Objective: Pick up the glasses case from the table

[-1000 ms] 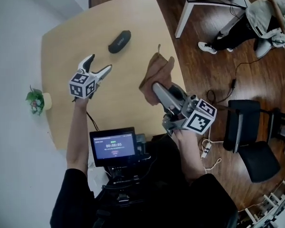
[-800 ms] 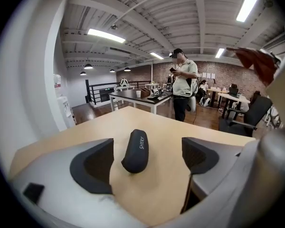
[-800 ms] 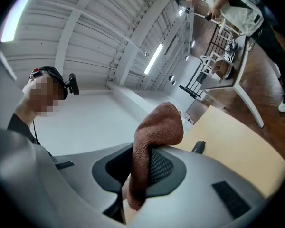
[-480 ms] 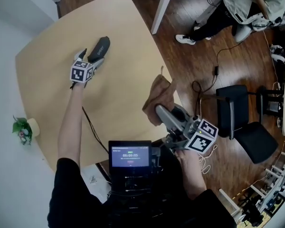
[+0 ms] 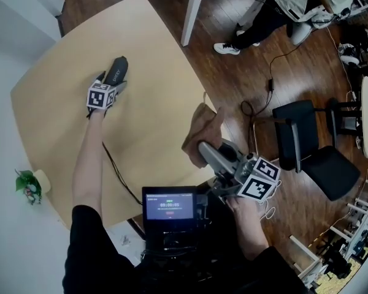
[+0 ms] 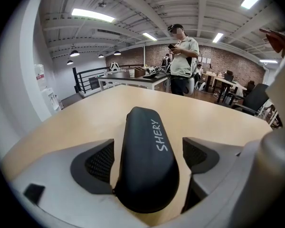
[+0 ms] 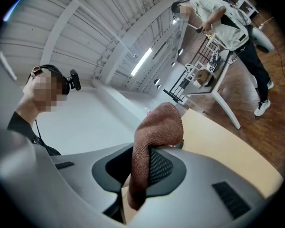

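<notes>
The black oblong glasses case (image 5: pixel 117 68) lies on the light wooden table (image 5: pixel 49 121), far left. My left gripper (image 5: pixel 110 81) has come down over its near end and stands open. In the left gripper view the case (image 6: pixel 145 141), with white lettering on top, lies lengthwise between the two pads (image 6: pixel 100 163). A gap shows on the right side, and the left pad is close against it. My right gripper (image 5: pixel 203 150) hovers at the table's near right edge, shut on a brown cloth (image 5: pixel 206 122). The cloth (image 7: pixel 156 127) droops over its jaws.
A small potted plant (image 5: pixel 29 184) stands at the table's left edge. A lit monitor (image 5: pixel 168 206) sits just below the near edge. Off the table on the wooden floor are a black chair (image 5: pixel 313 155), cables (image 5: pixel 257 112), a white desk (image 5: pixel 193 11) and a person (image 5: pixel 297 2).
My left gripper moved away across the table and down to the case, and now straddles its near end with jaws spread wider. The right gripper with the cloth has hardly shifted.
</notes>
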Tool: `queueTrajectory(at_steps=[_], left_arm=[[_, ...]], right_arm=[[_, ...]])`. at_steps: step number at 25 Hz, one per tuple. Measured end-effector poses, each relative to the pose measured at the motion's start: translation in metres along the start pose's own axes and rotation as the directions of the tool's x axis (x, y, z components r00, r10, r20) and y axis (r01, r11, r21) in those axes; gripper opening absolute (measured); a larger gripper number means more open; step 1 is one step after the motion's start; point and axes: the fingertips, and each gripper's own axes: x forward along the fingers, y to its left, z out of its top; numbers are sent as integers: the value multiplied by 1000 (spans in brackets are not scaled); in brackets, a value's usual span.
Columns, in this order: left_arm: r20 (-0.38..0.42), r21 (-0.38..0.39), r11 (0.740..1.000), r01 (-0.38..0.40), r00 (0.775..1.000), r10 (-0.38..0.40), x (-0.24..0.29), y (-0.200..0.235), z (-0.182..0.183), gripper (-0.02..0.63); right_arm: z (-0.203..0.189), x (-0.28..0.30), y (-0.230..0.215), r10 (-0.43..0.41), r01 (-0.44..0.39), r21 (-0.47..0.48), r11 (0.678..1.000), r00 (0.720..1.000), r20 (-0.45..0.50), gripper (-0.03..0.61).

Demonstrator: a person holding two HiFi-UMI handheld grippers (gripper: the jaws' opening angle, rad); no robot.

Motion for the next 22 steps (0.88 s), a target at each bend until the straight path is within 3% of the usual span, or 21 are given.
queueTrajectory(at_steps=[2,5,9,18,22], left_arm=[[-11,6,1000,-2,1000,2,1,1,-2,441],[-29,15,1000,-13,1000,13,0,1,-5,370],[-23,23,1000,-21,999,22,-4,-1,-1,361],[81,34,999,-32,996,29,-53,-17,37,347],[60,33,999,-9,998,7,-67,-23,32,344]], right_arm=[[1,-1,-1,0,0,1,1000,1000,2,63],[2,-3,0,2,-2,-1,1000,1000,2,64],[7,-6,-2,10,-10,-1,1000,1000,5,63],[13,3,8,82,-82,7,997,997,5,63],[14,10,15,124,-124,5,992,992,0,63]])
